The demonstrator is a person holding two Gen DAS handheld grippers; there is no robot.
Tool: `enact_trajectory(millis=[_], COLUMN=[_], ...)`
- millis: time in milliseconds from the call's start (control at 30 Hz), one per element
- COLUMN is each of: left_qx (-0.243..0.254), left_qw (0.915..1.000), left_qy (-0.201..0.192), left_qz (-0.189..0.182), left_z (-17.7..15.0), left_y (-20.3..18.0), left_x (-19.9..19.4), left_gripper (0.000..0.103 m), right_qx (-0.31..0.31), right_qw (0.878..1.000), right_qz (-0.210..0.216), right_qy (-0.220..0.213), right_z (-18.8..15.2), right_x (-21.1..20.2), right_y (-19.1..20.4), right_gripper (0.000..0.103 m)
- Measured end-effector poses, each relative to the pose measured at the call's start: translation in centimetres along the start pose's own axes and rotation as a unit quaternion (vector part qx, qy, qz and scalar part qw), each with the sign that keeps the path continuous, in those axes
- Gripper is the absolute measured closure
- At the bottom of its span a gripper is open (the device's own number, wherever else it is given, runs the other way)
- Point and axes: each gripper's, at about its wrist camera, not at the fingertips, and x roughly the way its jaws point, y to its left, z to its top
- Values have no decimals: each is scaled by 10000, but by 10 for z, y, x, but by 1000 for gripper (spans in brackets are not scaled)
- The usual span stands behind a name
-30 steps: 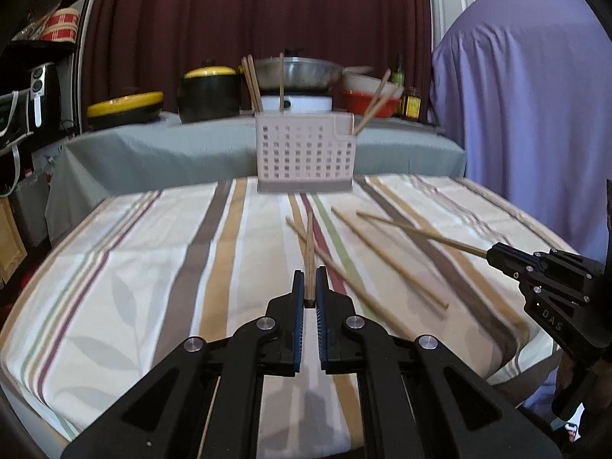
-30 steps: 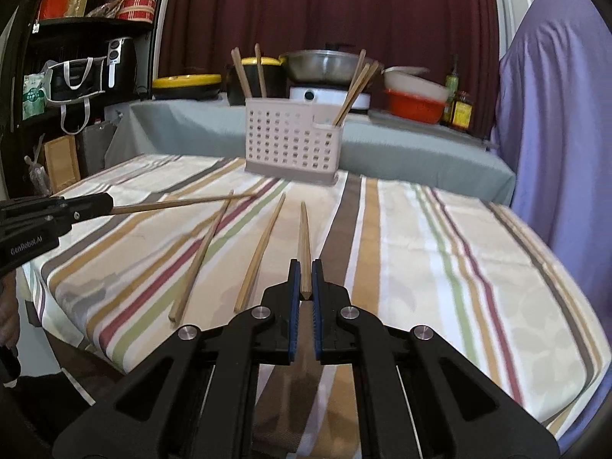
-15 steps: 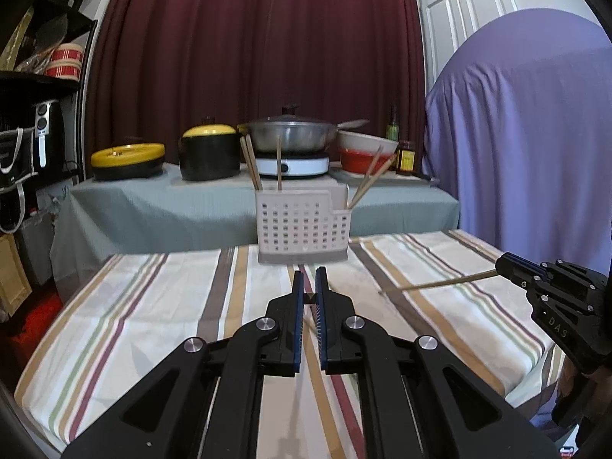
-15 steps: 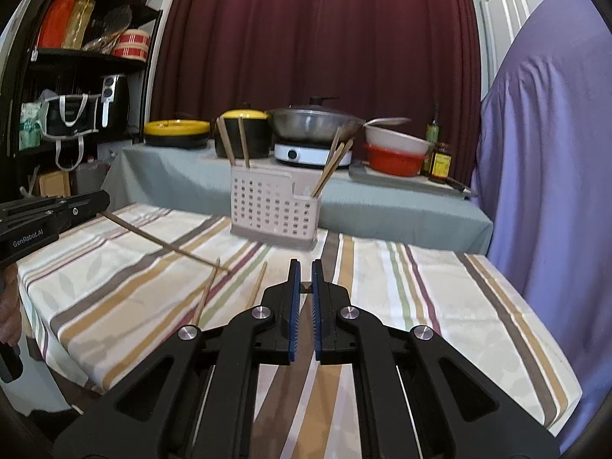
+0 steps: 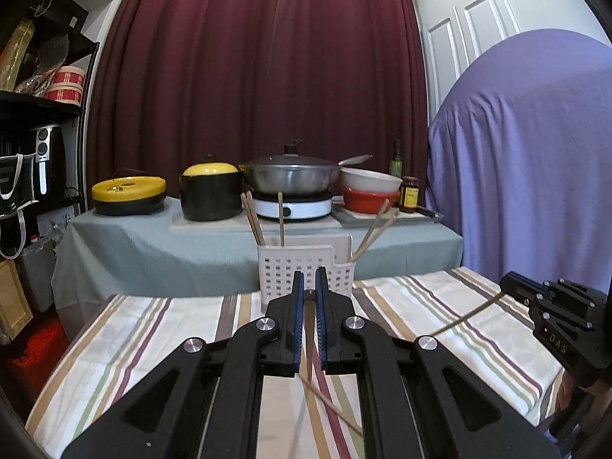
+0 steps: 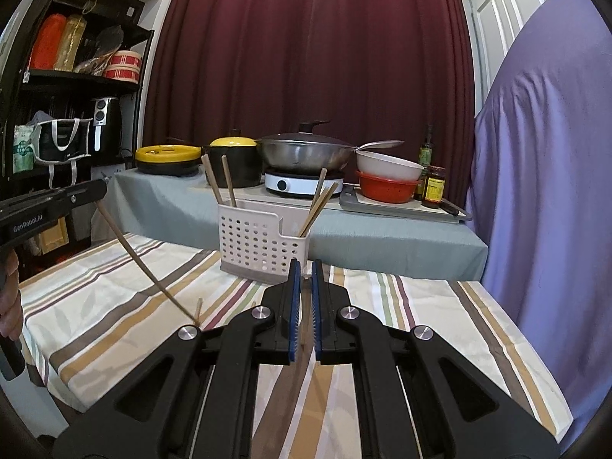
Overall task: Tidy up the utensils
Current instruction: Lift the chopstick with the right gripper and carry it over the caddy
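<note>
- The left tool is pinched narrow on one wooden chopstick, which hangs down from between the blue pads toward the striped table. In the right wrist view the same tool shows at the far left, its stick slanting down to the cloth, where the low end seems to touch or nearly touch.
- Straight ahead on the table stands the white perforated holder, with several chopsticks already upright in it: some in the left part, a leaning pair in the lower right pocket.
- One loose chopstick lies on the cloth just below the left tool; others may be hidden under the tool bodies.
- The right tool is also closed down narrow on a chopstick, seen as a thin sliver between its pads; in the left wrist view that stick runs from the tool's tip down toward the table.
- Step in hand, as I judge it: both sticks are lifted and being carried toward the holder, about midway through the sorting.
- Next move calls for tipping each stick upright, lining its low end over an open compartment, lowering it in, then letting go, without knocking the light holder.
</note>
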Motion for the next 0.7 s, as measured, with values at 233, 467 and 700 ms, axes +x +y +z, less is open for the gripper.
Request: enact_trajectory(millis=[233, 467, 700], left_qx=[-100, -79, -98], left_qw=[9999, 9995, 9991], left_qy=[-94, -279, -306], left_qz=[15, 133, 259], left_z=[18, 36, 49], left_y=[7, 13, 21], left_x=[6, -2, -10], left_gripper=[96, 96, 96], right_qx=[147, 160, 112], right_qw=[9999, 9998, 9998], right_qz=[63, 95, 131], right_qy=[-25, -91, -114], right_z=[13, 28, 39], right_x=[9, 13, 20], right_y=[-9, -12, -10], right_gripper=[97, 97, 97])
